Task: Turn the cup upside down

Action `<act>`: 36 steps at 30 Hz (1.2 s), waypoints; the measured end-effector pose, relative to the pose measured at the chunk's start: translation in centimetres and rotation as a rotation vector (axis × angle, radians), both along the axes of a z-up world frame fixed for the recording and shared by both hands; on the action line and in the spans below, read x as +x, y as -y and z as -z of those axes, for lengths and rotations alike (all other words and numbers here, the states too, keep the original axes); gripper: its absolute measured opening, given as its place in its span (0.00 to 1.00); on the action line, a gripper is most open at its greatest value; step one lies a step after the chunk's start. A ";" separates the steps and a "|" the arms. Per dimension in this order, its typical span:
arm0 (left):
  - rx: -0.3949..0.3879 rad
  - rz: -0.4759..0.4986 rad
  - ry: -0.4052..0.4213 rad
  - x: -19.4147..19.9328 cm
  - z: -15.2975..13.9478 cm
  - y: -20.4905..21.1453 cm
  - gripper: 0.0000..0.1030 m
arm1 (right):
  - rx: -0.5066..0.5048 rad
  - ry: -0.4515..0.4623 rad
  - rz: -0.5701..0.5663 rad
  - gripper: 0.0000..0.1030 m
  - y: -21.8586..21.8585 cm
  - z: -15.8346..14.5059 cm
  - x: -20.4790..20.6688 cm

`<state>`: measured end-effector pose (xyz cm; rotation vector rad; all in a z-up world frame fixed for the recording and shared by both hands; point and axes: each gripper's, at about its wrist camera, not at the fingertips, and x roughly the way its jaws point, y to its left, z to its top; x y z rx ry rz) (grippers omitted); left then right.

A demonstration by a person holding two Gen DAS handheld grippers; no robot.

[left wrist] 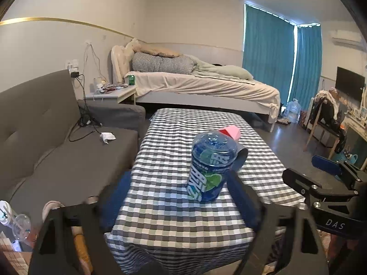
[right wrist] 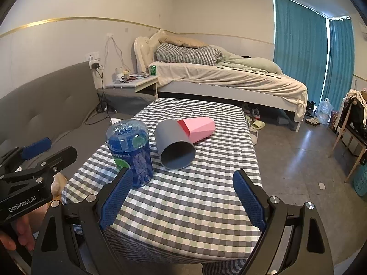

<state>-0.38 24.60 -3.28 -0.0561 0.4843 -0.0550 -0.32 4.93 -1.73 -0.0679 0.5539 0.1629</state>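
Note:
On the checked tablecloth (right wrist: 183, 206) a blue printed plastic cup (right wrist: 130, 153) stands with its closed ribbed end up. Beside it a grey cup (right wrist: 174, 146) lies on its side, mouth toward me, and a pink faceted cup (right wrist: 198, 127) lies behind that. My right gripper (right wrist: 183, 197) is open near the table's front edge, nothing between its fingers. My left gripper (left wrist: 181, 197) is open too, with the blue cup (left wrist: 211, 167) just ahead of its right finger and untouched. The grey cup (left wrist: 240, 158) and pink cup (left wrist: 230, 131) are mostly hidden behind it.
A grey sofa (left wrist: 57, 160) runs along the table's left side. A bed (right wrist: 229, 78) and a nightstand (right wrist: 135, 83) stand beyond the far edge. Bare floor with shoes (right wrist: 254, 123) and a wooden chair (right wrist: 353, 137) lie to the right. A hand (right wrist: 20, 233) holds the left gripper's handle.

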 end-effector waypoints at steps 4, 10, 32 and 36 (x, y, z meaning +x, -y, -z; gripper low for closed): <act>0.002 -0.020 0.001 0.1 0.1 -0.2 0.92 | 0.005 -0.006 0.015 0.93 0.0 0.3 0.3; -0.004 -0.041 -0.001 0.2 0.1 -0.6 0.95 | 0.017 -0.016 0.032 1.00 0.3 0.4 0.7; -0.004 -0.043 0.000 0.2 0.3 -0.5 0.95 | 0.029 0.004 0.060 1.00 0.9 0.0 0.6; -0.003 -0.042 -0.001 0.3 0.3 -0.5 0.95 | 0.030 0.005 0.060 1.00 0.9 0.0 0.6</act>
